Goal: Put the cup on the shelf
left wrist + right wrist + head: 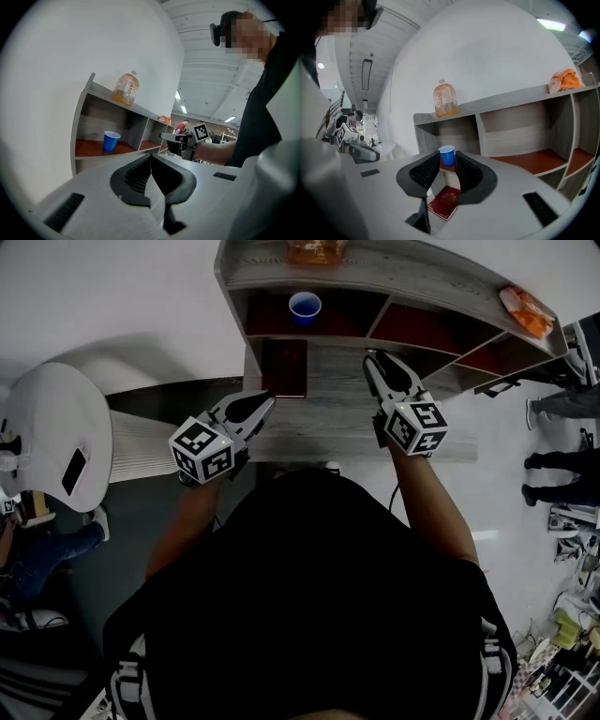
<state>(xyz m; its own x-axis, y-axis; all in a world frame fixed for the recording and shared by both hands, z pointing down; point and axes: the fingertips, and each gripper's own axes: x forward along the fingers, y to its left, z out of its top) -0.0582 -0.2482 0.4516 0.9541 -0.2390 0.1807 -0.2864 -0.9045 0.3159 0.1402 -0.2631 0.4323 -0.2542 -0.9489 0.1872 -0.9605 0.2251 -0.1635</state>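
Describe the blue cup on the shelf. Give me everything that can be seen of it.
The blue cup is small, tapered and plastic-looking, with a paler rim. It stands upright, mouth up, and looks empty from above. It sits alone on the reddish-brown floor of the left-end compartment of the grey shelf, towards the middle, clear of the walls. Only that floor touches it. The left tool and the right tool are both well short of it.

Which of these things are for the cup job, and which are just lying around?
For the job:
- blue cup, already standing in the left compartment
- grey shelf

Just lying about:
- dark red booklet, flat on the table
- bottle with orange liquid, on top of the shelf
- orange packet, also on top
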